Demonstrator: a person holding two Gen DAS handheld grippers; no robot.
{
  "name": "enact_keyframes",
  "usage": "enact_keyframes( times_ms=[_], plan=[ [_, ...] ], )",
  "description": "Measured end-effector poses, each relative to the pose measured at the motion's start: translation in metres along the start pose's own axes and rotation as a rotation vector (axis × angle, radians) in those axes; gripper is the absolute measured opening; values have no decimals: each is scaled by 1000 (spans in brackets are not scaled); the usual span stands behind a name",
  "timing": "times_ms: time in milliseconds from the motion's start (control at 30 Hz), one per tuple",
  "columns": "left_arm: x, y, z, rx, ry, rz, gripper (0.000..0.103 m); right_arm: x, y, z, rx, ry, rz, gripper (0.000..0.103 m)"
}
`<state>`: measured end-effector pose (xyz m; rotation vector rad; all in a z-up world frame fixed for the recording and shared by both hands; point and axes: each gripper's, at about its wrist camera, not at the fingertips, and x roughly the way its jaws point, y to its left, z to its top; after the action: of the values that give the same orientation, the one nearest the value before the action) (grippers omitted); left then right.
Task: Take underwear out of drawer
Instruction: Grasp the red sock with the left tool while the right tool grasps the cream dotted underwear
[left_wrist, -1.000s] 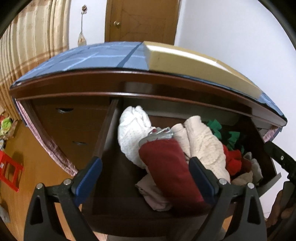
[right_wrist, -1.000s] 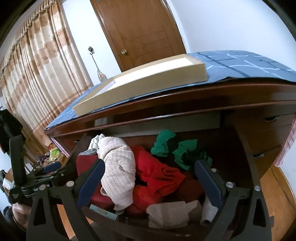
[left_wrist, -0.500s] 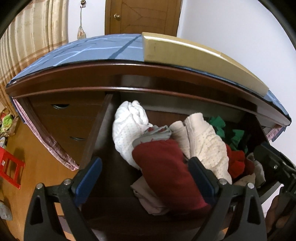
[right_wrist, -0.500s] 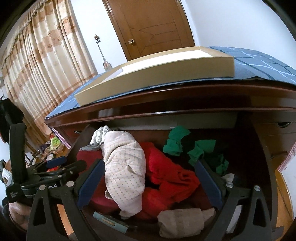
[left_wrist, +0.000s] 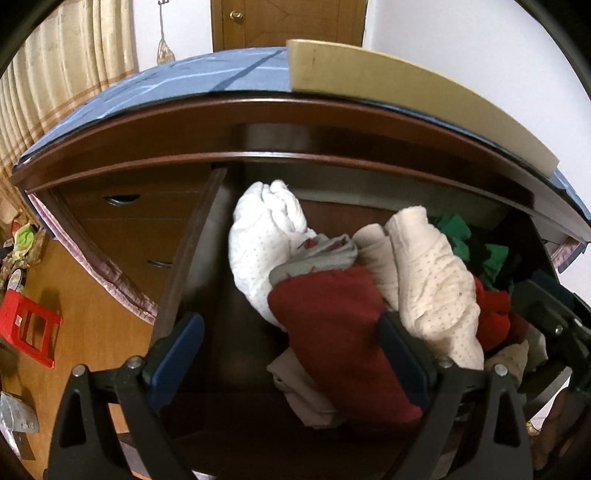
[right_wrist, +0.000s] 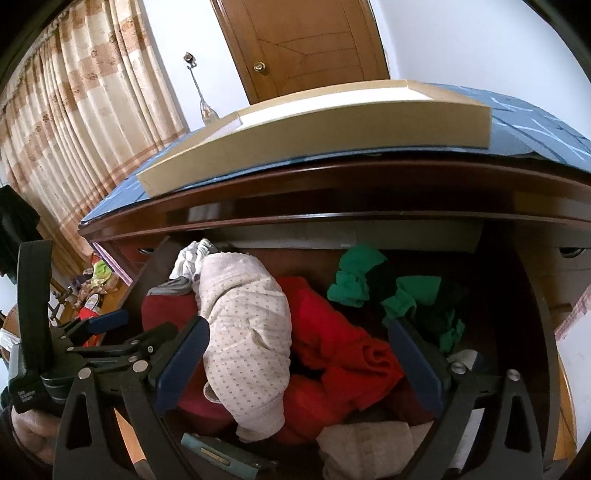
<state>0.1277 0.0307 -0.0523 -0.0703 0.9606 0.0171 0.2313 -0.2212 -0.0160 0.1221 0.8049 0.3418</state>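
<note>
An open wooden drawer (left_wrist: 184, 258) holds a heap of folded underwear: a white dotted piece (left_wrist: 262, 240), a dark red piece with a grey waistband (left_wrist: 332, 325), a cream dotted piece (left_wrist: 436, 280) (right_wrist: 243, 325), bright red cloth (right_wrist: 332, 343) and green cloth (right_wrist: 358, 277). My left gripper (left_wrist: 291, 350) stands open over the drawer's left part, its blue pads either side of the dark red piece without touching it. My right gripper (right_wrist: 299, 362) is open above the cream and red pieces, holding nothing.
A flat beige box (right_wrist: 314, 125) lies on the blue-covered dresser top (left_wrist: 177, 85) overhanging the drawer. Shut drawers (left_wrist: 122, 206) sit to the left. A red stool (left_wrist: 26, 328) stands on the wood floor. Curtains (right_wrist: 92, 110) and a door (right_wrist: 303, 40) are behind.
Both grippers have moved forward and lower toward the drawer, so the clothes loom larger. Their jaws stayed open and nothing was taken hold of.
</note>
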Motion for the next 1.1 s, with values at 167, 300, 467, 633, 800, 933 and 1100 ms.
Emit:
enact_keyframes(
  times_ms=[167,300,467,633,800,933,1100],
  plan=[
    [4,-1,2,11,10,9,98,5,-3,1,21,16,-10,99],
    [5,-2,4,18,12,11,99,8,-1,2,12,30,-10,99],
    [6,-2,4,19,17,9,101,13,-1,1,10,44,-13,99],
    [8,-2,6,22,22,11,101,13,-1,0,20,46,-14,99],
    [8,-3,6,24,24,9,101,14,1,0,9,59,-42,99],
    [8,-3,5,22,27,12,102,16,6,5,-4,69,-89,99],
    [10,-5,6,20,46,35,102,25,12,8,-7,108,-6,99]
  ],
)
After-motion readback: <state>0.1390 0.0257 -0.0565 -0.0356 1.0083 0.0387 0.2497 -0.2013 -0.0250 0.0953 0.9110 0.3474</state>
